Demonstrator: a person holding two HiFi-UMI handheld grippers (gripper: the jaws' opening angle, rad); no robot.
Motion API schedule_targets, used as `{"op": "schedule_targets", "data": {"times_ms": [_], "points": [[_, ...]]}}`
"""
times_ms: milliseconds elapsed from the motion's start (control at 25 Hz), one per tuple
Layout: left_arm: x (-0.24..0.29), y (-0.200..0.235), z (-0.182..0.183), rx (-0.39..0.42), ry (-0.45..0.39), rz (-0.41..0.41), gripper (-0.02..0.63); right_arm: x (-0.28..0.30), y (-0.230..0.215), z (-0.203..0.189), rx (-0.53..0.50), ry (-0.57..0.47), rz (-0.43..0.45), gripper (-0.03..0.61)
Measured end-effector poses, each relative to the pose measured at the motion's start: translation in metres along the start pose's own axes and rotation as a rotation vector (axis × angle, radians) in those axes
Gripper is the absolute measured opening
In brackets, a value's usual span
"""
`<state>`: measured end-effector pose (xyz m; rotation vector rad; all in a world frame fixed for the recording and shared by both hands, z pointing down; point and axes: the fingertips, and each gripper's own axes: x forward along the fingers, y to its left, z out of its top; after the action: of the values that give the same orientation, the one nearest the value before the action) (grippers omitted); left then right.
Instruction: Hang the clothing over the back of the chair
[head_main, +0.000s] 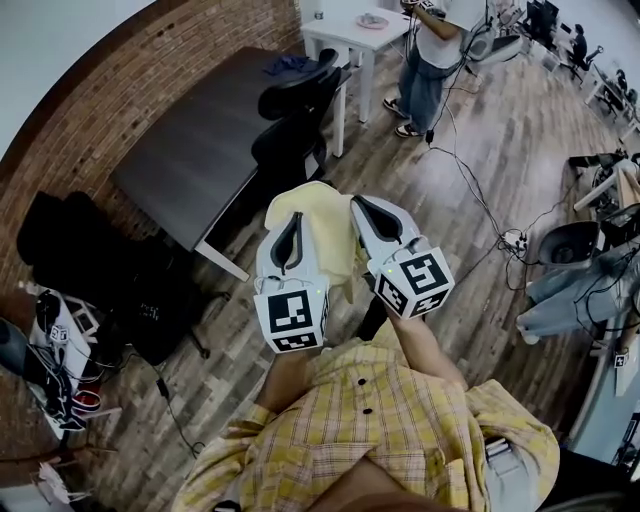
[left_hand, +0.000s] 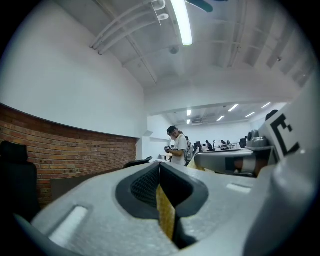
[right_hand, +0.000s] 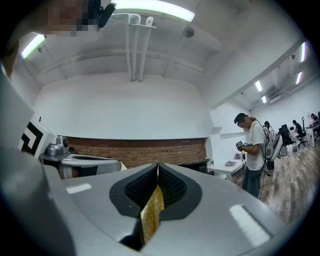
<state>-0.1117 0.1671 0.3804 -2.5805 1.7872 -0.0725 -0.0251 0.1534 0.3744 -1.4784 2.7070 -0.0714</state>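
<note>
A pale yellow garment (head_main: 312, 212) hangs bunched between my two grippers, held up in the air in front of me. My left gripper (head_main: 289, 228) is shut on one part of it, and a yellow strip of cloth (left_hand: 165, 212) shows pinched between its jaws. Close beside it, my right gripper (head_main: 374, 214) is shut on another part, with yellow cloth (right_hand: 151, 214) caught in its jaws. A black office chair (head_main: 290, 145) stands just beyond the garment at the dark table, its back toward me. A second black chair (head_main: 300, 85) stands behind it.
A dark table (head_main: 195, 140) runs along the brick wall at the left. A white table (head_main: 355, 35) and a standing person (head_main: 430, 60) are farther back. Cables (head_main: 470, 190) trail over the wood floor. Black bags (head_main: 90, 260) lie at the left, and a grey chair (head_main: 565, 245) stands at the right.
</note>
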Motion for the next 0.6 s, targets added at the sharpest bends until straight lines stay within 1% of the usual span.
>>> {"op": "schedule_targets", "data": {"times_ms": [120,320,600], "points": [[0.006,0.008,0.005,-0.014,-0.015,0.000,0.003,0.010,-0.002,0.006,0.002,-0.008,-0.008,0.012],[0.035,0.009,-0.002,-0.016,-0.003,-0.002,0.003,0.033,-0.015,0.004,-0.003,-0.013,0.004,0.012],[0.102,0.019,0.001,0.026,0.013,0.032,0.003,0.083,-0.066,0.009,0.017,-0.047,0.028,0.012]]}}
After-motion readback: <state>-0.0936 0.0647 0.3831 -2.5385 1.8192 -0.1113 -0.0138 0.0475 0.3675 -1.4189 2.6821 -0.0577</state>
